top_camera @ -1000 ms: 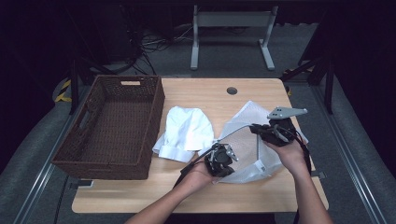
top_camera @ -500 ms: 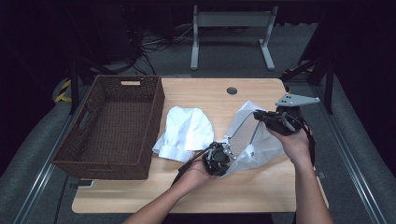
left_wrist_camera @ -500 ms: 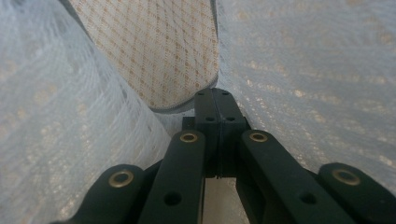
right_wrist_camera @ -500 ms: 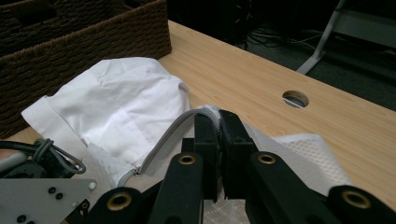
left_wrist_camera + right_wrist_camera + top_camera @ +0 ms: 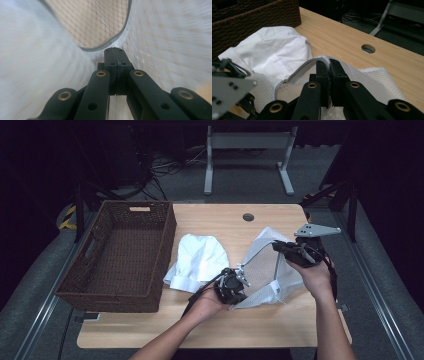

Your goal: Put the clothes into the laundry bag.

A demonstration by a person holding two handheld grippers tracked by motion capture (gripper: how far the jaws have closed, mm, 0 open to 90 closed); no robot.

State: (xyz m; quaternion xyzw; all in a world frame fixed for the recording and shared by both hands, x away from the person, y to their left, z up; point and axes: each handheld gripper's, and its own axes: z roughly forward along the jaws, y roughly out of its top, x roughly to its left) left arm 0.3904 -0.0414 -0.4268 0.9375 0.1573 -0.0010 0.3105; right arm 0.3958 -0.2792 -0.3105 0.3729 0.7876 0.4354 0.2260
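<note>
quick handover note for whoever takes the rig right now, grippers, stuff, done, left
Left gripper: shut on the white mesh laundry bag at its near edge.
Right gripper: shut on the bag's zippered rim, holding it raised.
White shirt: crumpled on the table between the bag and the wicker basket.
Done: bag mouth held open.
Left: probably getting the shirt into the bag.

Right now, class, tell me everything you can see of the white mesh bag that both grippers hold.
The mesh bag is white netting with a grey edged opening that looks like a zipper. It is held open above the wooden table, its lower corner near the tabletop. The left gripper is shut on its lower edge, the right gripper shut on its upper rim. A white shirt lies beside it.
</note>
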